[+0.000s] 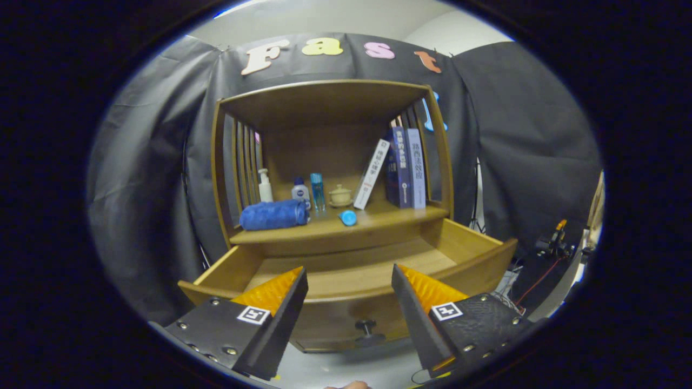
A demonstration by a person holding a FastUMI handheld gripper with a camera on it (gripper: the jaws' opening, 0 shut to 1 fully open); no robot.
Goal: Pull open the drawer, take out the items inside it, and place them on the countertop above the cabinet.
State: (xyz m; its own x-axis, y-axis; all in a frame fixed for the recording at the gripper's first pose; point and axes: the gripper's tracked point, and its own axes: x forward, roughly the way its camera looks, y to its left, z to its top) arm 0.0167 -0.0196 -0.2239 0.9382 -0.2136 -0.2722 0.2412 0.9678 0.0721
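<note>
While spread wide, hand-held gripper (348, 294) before open drawer (357, 270); towel (273, 214) lengthwise, seemingly along countertop (378, 220).

A: What colour is the cabinet (330, 102) beyond the fingers?

B: Warm honey-brown wood, and the pulled-out drawer (346, 278) just ahead of the fingers matches it, with a dark round knob (366, 326) on its front.

A: And on the countertop (324, 227)?

B: A deep blue rolled towel (274, 214), a bright blue small round item (348, 218), a white pump bottle (265, 186), a white bottle with a dark blue cap (300, 190), a clear light-blue bottle (317, 190) and a cream lidded pot (340, 195).

A: The books?

B: A white leaning book (372, 174), a navy book (398, 167) and a pale lavender book (416, 167).

A: Anything on the gripper (350, 294)?

B: Black-and-white square markers.
</note>
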